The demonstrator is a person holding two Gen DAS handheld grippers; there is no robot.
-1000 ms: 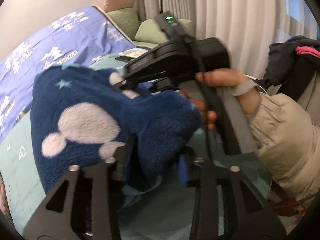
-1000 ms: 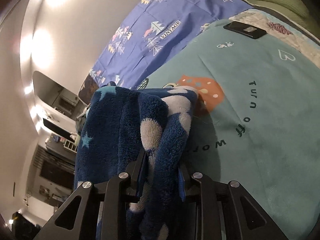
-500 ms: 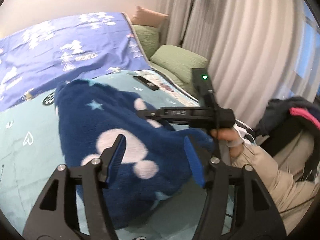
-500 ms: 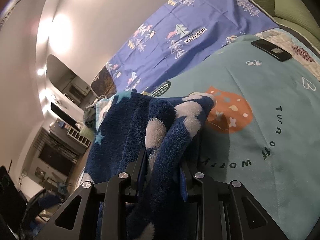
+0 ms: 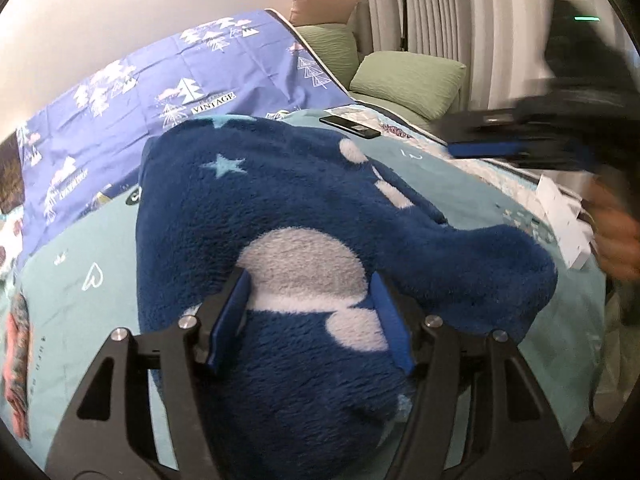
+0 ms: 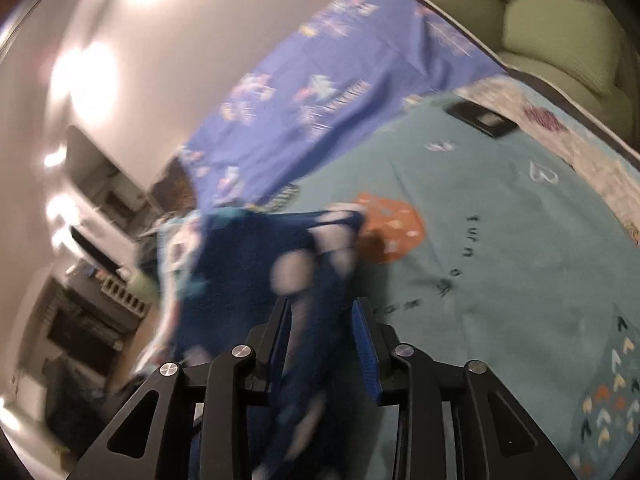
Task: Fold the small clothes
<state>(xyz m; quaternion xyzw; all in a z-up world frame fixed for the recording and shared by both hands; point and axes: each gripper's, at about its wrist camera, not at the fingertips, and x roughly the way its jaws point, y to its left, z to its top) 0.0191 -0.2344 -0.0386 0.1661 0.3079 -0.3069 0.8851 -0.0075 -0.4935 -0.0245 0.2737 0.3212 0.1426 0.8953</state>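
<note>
Left claw [image 5: 310, 312] just opened over fleece [image 5: 304, 208].

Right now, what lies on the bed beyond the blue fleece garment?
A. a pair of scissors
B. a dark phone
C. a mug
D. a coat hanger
B: a flat dark phone lies on the teal bedspread just past the blue fleece garment, short of the green pillows.

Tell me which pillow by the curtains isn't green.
The tan pillow, propped upright at the very back, behind the two green pillows.
</note>
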